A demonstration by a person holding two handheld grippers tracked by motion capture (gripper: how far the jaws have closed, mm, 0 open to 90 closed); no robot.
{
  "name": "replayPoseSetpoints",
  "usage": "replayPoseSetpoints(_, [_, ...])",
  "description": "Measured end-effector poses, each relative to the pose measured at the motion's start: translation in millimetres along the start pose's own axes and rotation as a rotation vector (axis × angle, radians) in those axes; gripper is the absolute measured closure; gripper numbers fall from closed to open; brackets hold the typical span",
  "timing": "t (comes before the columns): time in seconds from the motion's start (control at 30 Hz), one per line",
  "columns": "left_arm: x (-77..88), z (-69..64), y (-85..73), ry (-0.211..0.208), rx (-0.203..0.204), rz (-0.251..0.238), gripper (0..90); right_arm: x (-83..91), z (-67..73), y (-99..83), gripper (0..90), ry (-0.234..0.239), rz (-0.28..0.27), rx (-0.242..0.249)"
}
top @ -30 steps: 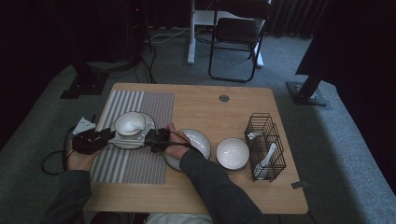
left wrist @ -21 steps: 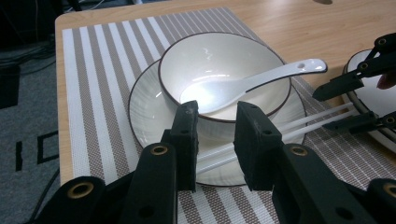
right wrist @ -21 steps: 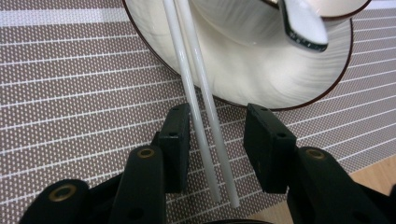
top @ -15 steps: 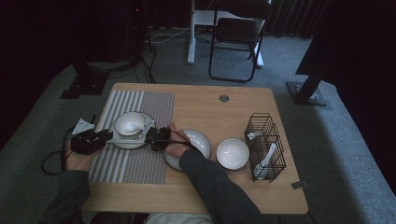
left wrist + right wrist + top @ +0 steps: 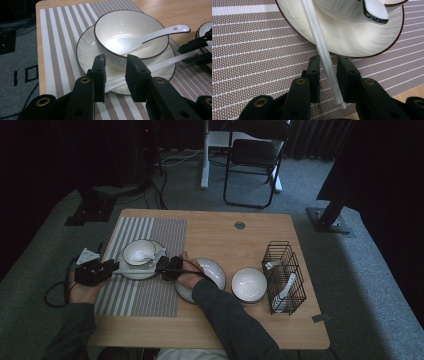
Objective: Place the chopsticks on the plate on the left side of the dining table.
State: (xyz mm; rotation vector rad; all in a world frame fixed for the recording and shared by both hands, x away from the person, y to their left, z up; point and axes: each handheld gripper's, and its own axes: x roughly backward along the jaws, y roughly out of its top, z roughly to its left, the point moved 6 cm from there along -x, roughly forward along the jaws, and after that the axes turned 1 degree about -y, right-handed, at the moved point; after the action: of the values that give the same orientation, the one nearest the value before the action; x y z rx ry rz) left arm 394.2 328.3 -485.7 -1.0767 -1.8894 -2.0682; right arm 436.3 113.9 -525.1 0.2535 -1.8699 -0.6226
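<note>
Centrally, on the striped placemat at the left of the wooden worktop, a white bowl sits on a white plate, a white spoon resting in the bowl with its handle over the rim. A pair of white chopsticks lies across the near edge of the plate, spanning both tongs. Left tongs: the jaws stand partly open around one end of the chopsticks, which touch the left jaw's inner face (whether the right jaw presses too cannot be told). Right tongs: the jaws have just been closing, with the other end of the chopsticks between them; the sticks lie close against the right jaw, a gap showing at the left one. In the high view the left tongs and right tongs flank the plate. Farther right stand a second plate, a second bowl and a black wire basket.
</note>
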Motion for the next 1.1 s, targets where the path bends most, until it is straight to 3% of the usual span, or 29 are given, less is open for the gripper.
replayPoseSetpoints(0.33, [-1.8, 8.7, -7.2, 0.042, 0.009, 0.013, 69.0, 17.0, -1.4, -1.3, 62.8, -0.011, -0.032, -0.006])
replayPoseSetpoints(0.73, [2.4, 34.5, -25.1, 0.141, 0.042, 0.030, 67.8, 44.5, -12.6, -11.2, 61.0, -0.045, -0.057, -0.027])
replayPoseSetpoints(1.1, [15.7, 54.3, -41.8, 0.198, 0.080, 0.046, 67.9, 50.8, -20.2, -22.6, 60.7, -0.061, -0.059, -0.058])
